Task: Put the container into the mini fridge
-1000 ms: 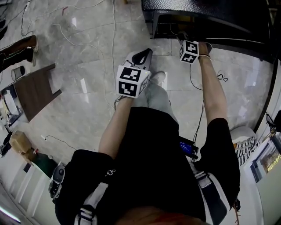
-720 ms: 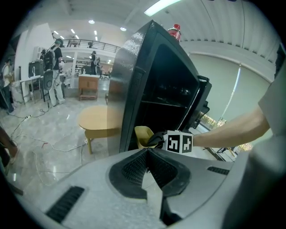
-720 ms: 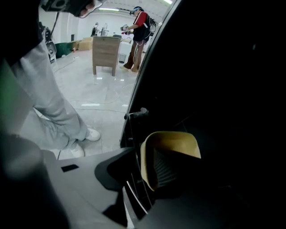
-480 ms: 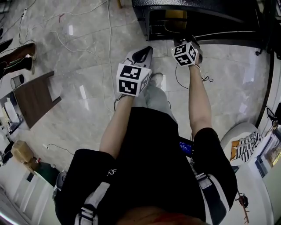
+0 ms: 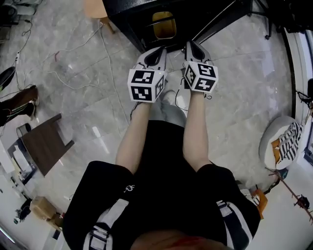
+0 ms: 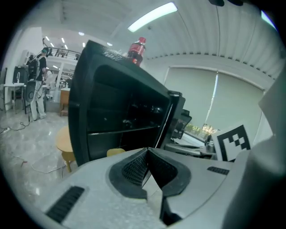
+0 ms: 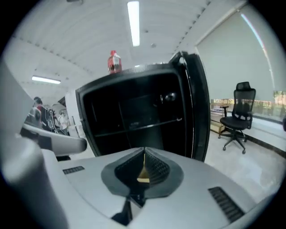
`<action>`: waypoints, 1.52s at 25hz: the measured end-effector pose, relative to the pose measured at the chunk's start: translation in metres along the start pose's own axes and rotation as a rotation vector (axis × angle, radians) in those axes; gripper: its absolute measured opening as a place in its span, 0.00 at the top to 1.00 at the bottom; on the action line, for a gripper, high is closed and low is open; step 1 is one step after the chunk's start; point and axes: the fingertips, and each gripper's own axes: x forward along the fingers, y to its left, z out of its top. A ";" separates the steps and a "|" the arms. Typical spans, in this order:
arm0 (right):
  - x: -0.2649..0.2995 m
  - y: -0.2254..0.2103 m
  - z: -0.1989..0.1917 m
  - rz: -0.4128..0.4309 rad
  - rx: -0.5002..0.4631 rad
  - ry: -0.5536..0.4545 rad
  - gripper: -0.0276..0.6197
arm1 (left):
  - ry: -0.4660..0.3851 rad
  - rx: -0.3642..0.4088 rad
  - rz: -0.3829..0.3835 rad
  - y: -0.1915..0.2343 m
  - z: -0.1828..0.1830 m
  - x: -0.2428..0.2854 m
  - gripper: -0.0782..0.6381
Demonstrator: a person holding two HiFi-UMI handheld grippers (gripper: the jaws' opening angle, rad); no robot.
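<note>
left claw (image 6: 146,151): shut, empty | right claw (image 7: 144,152): just closed to shut, nothing between | both claws: side by side before the open mini fridge (image 5: 128,17) | yellow container (image 5: 164,25): inside fridge, below the shelf, apart from both claws

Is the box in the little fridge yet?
Looks done: the yellow container sits inside the mini fridge. Nothing in hand: the left gripper is shut and empty, the right gripper has just closed on nothing. Left: probably shutting the open door.
</note>
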 end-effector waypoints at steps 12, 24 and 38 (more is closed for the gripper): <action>-0.129 -0.035 0.160 -0.030 0.008 -0.331 0.94 | -0.271 0.169 -0.139 -0.112 0.129 -0.005 0.88; -0.181 -0.044 0.216 -0.033 -0.020 -0.458 0.94 | -0.415 0.284 -0.171 -0.170 0.191 -0.039 0.88; -0.187 -0.036 0.230 -0.023 -0.054 -0.492 0.94 | -0.448 0.314 -0.176 -0.172 0.202 -0.050 0.88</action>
